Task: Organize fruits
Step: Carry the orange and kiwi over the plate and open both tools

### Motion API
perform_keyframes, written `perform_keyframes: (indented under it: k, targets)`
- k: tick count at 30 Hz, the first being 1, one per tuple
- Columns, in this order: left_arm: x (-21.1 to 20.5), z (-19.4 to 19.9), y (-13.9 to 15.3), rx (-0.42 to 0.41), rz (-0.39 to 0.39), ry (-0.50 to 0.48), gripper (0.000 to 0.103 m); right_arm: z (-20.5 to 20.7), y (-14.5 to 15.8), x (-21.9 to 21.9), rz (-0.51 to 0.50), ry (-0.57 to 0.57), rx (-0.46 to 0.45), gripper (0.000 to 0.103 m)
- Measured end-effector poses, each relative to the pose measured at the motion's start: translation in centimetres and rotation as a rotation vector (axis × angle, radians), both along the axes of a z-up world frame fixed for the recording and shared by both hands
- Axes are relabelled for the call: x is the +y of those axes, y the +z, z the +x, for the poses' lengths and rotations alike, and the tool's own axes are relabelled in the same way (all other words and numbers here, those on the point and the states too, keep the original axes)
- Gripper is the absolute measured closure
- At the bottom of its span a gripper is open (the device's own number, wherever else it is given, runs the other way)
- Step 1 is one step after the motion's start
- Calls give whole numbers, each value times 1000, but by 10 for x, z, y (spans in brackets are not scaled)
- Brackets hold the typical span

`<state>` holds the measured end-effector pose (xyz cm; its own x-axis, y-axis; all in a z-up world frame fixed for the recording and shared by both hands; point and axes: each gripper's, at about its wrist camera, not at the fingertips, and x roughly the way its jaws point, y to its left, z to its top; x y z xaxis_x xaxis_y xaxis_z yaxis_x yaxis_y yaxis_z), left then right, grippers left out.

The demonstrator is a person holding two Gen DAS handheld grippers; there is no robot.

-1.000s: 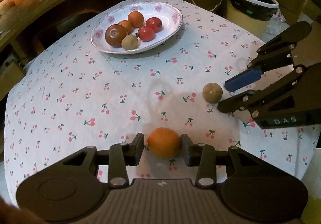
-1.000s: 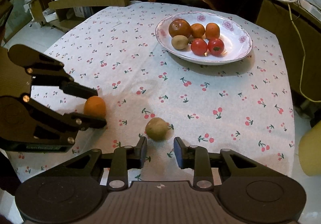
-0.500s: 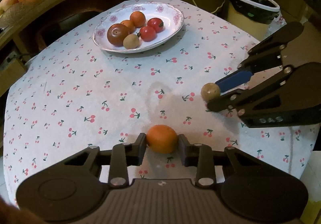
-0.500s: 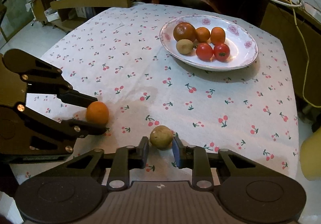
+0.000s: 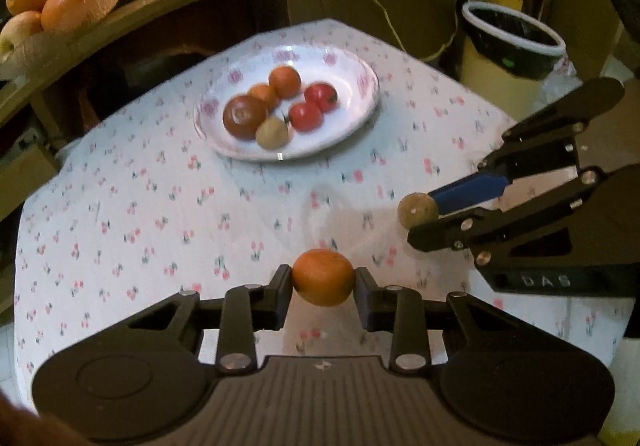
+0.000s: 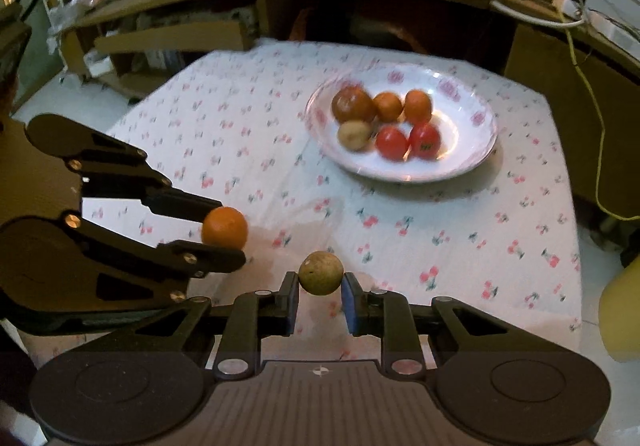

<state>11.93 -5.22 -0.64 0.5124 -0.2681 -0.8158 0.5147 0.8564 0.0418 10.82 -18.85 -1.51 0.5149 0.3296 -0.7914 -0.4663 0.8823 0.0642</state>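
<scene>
Both grippers loaded.
Left gripper (image 5: 323, 288) clamped on orange (image 5: 322, 277); right gripper (image 6: 320, 292) clamped on brown fruit (image 6: 320, 272); plate (image 6: 476, 150) beyond fingertips.

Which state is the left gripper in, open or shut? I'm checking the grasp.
Shut on the orange fruit: the left gripper has both fingers pressed against its sides.

Dim, warm light – motion blur, perhaps; fisheye-warped edges

"DAS" on right gripper (image 5: 430, 212)
</scene>
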Motion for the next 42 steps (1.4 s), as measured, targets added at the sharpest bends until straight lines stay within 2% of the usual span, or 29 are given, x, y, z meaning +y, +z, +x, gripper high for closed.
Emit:
perform_keyframes:
  k: [14, 32, 42]
  targets:
    - [-15, 60, 23, -82, -29, 38, 64, 50, 22, -16, 51, -114, -70, 79]
    - [-34, 135, 13, -104, -22, 96, 65, 118, 16, -29, 30, -189, -102, 78]
    - [-36, 154, 8, -109, -24, 106, 65, 139, 10, -30, 26, -197, -97, 76]
